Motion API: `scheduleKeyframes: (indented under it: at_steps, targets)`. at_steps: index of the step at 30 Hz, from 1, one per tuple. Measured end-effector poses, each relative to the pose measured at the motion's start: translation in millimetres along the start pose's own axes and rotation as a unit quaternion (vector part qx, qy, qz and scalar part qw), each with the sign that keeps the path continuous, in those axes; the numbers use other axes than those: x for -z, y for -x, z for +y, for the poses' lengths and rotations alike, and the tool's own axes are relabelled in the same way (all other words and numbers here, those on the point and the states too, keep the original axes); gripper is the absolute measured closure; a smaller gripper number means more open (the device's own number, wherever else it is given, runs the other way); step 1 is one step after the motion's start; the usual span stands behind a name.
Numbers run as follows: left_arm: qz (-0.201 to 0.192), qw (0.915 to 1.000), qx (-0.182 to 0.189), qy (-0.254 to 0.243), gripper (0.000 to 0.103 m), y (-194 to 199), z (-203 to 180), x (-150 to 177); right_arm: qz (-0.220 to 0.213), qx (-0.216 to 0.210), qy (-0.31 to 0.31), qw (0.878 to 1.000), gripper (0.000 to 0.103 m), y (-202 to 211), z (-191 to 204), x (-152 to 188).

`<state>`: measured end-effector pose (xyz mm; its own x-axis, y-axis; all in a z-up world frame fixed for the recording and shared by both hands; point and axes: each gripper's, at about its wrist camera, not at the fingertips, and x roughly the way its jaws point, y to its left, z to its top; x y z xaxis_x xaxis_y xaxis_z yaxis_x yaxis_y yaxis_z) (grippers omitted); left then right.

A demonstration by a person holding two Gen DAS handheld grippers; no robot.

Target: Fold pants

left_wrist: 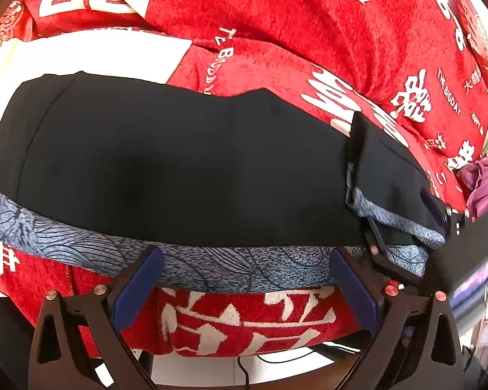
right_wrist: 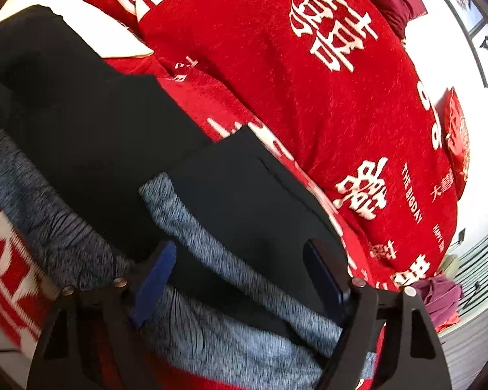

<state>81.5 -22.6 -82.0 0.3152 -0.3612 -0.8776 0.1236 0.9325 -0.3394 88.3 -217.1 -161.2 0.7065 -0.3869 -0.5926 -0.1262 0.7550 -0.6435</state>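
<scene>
The pants (left_wrist: pixel 179 169) are black with a blue-grey patterned side band (left_wrist: pixel 244 269). They lie stretched across a red bed cover with white characters (left_wrist: pixel 292 32). My left gripper (left_wrist: pixel 244 279) is open, its blue pads at the band's near edge, holding nothing. My right gripper (right_wrist: pixel 244 276) is open with its jaws wide around the folded-over end of the pants (right_wrist: pixel 244 201); cloth lies between the pads. The right gripper also shows in the left wrist view (left_wrist: pixel 406 224) at the pants' right end.
A white sheet (left_wrist: pixel 91 55) lies behind the pants at the left. A purple cloth (left_wrist: pixel 481 182) lies at the bed's right edge. Framed pictures (right_wrist: pixel 471 22) hang on the wall at the right. A cable (left_wrist: pixel 244 370) runs over the floor below the bed edge.
</scene>
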Motion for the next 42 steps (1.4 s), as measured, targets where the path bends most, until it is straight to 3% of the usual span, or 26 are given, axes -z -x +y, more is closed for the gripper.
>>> scheduleKeyframes:
  at_steps: [3, 4, 5, 6, 11, 14, 17, 20, 21, 24, 28, 30, 32, 33, 35, 39, 42]
  targets:
    - [0.005, 0.9999, 0.002, -0.016, 0.001, -4, -11, 3, 0.002, -0.015, -0.006, 1.0, 0.027, 4, -2, -15]
    - [0.006, 0.9997, 0.002, -0.023, 0.001, -5, -15, 4, 0.012, -0.035, -0.012, 0.999, 0.047, 4, -2, -18]
    - [0.008, 0.9996, 0.0, -0.029, 0.001, -5, -18, 4, 0.024, -0.055, -0.019, 0.998, 0.078, 9, 2, -17]
    - [0.009, 0.9994, -0.002, -0.032, 0.001, -6, -20, 4, 0.043, -0.084, -0.033, 0.995, 0.094, 0, -1, -18]
    - [0.01, 0.9993, -0.007, -0.035, 0.001, -4, -23, 2, 0.035, -0.141, -0.143, 0.979, 0.1, 3, -48, -10]
    - [0.015, 0.9991, -0.006, -0.039, 0.001, -8, -29, -1, 0.021, -0.121, -0.224, 0.967, 0.1, 13, -101, 11]
    - [0.021, 0.9983, -0.001, -0.054, 0.001, -13, -45, -4, 0.023, -0.109, -0.303, 0.946, 0.1, 16, -159, 42]
    - [0.023, 0.9963, 0.008, -0.082, 0.001, -16, -70, -7, 0.033, -0.084, -0.395, 0.914, 0.1, 13, -218, 90]
    - [0.026, 0.9952, 0.015, -0.093, 0.001, -19, -81, -8, 0.042, -0.075, -0.432, 0.898, 0.1, 9, -239, 116]
    - [0.035, 0.9918, 0.031, -0.119, 0.001, -28, -111, -9, 0.08, -0.073, -0.487, 0.867, 0.1, -10, -268, 166]
    - [0.06, 0.9871, 0.044, -0.142, 0.001, -48, -144, -6, 0.141, -0.112, -0.54, 0.822, 0.098, -40, -284, 226]
    - [0.071, 0.9856, 0.048, -0.146, 0.001, -55, -153, -1, 0.141, -0.134, -0.561, 0.805, 0.083, -41, -287, 246]
    - [0.084, 0.9843, 0.049, -0.147, 0.001, -61, -159, 4, 0.139, -0.152, -0.565, 0.799, 0.04, -41, -286, 254]
    - [0.086, 0.984, 0.048, -0.148, 0.001, -64, -160, 6, 0.131, -0.169, -0.57, 0.793, 0.032, -42, -285, 260]
    - [0.085, 0.9837, 0.042, -0.153, 0.001, -63, -161, 10, 0.114, -0.197, -0.588, 0.776, 0.028, -46, -282, 268]
    - [0.083, 0.9852, 0.039, -0.145, 0.001, -59, -157, 8, 0.07, -0.245, -0.649, 0.717, 0.028, -44, -286, 295]
    - [0.082, 0.9856, 0.036, -0.143, 0.001, -59, -159, 7, 0.043, -0.264, -0.682, 0.681, 0.023, -43, -289, 309]
